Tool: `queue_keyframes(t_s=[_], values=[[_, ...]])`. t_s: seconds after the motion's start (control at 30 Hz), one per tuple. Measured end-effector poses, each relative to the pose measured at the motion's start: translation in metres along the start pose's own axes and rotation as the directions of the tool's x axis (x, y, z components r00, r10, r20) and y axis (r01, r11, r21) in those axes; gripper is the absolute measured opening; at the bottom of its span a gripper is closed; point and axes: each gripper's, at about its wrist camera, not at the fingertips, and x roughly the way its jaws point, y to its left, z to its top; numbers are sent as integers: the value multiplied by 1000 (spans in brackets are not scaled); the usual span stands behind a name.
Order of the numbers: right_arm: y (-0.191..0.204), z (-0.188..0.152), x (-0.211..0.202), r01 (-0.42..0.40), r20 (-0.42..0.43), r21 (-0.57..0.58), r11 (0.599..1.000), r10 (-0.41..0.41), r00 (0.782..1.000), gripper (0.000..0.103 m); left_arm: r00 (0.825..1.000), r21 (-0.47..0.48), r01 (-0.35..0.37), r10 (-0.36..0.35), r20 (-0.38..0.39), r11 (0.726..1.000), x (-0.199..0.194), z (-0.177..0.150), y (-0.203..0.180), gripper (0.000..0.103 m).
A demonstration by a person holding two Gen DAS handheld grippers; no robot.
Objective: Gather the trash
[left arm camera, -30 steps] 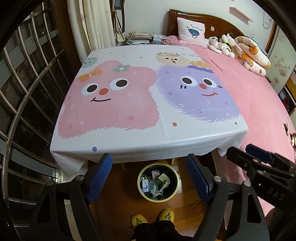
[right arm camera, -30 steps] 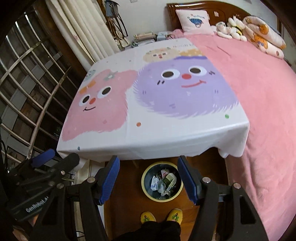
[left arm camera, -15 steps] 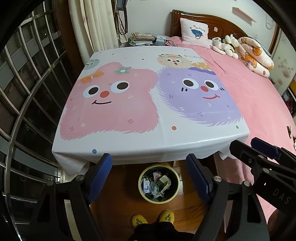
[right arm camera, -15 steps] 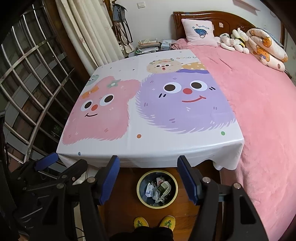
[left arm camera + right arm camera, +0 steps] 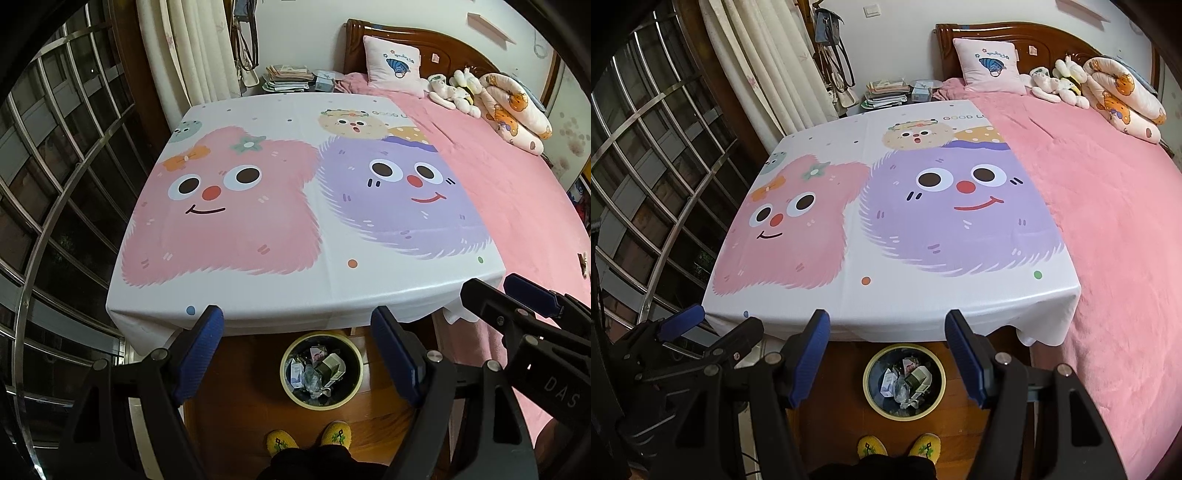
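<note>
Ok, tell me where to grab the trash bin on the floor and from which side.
Grip the trash bin by its yellow rim, from straight above, one finger inside and one outside. It stands upright and open-topped; the near rim is the clearest, as the tablecloth overhangs the far side.

Each claw, left [image 5: 297, 354] and right [image 5: 886, 358], has 2 black arms with silver screws and ribbed blue pads [image 5: 197, 356]. "DAS" marks 1 frame. Yellow slippers [image 5: 897, 445] below the bin, dark trousers.
</note>
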Motion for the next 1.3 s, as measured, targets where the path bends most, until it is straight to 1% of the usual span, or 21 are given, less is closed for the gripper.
queue_keyframes(t_s=[0.47,0.9,1.3], values=[[-3,3,4,-1,1,-6,1000,1,1000,65,1000,-6,2,-2,-6,1000,3,0,2,80],[-3,4,5,0,3,-18,1000,0,1000,65,1000,-42,10,-10,3,999,0,-4,2,81],[-4,6,6,-3,12,-26,1000,3,1000,65,1000,-44,7,-7,7,999,0,-2,2,81]])
